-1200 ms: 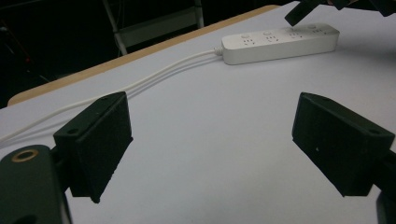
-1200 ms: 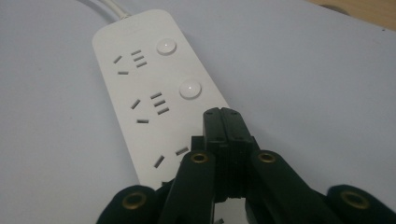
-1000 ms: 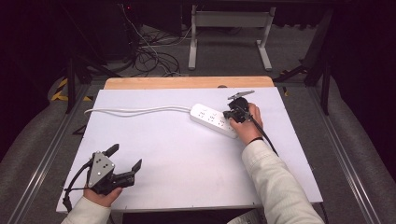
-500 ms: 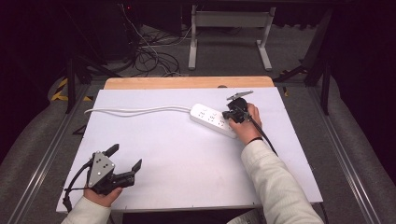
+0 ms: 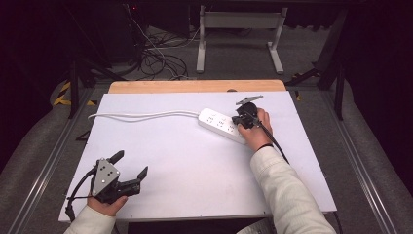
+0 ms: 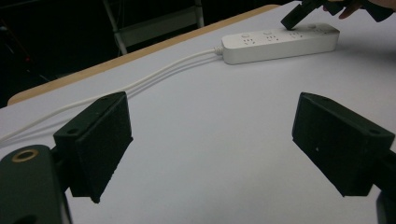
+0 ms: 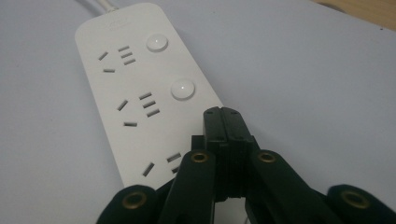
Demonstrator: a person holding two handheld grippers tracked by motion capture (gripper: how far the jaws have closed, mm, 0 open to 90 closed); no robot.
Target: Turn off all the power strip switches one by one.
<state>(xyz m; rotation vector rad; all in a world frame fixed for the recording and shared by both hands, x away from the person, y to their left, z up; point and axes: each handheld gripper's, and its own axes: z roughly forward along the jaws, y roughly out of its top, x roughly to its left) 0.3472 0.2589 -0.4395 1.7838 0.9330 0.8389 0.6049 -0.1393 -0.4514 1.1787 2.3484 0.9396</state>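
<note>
A white power strip (image 5: 221, 124) with three socket groups and round buttons lies at the back right of the white table top (image 5: 195, 165); its white cable (image 5: 141, 115) runs off to the left. My right gripper (image 5: 238, 119) is shut, its joined tips pressed down on the strip (image 7: 140, 88) where the third button would be, beside two visible buttons (image 7: 182, 88). My left gripper (image 5: 129, 168) rests near the front left corner, open with nothing between its jaws. In the left gripper view the strip (image 6: 280, 42) lies far ahead, with the right gripper (image 6: 294, 18) touching it.
A wooden strip (image 5: 195, 86) edges the table's far side. Beyond it on the floor are tangled cables (image 5: 156, 58) and a metal stand (image 5: 238, 34). Bare white table top lies between the two grippers.
</note>
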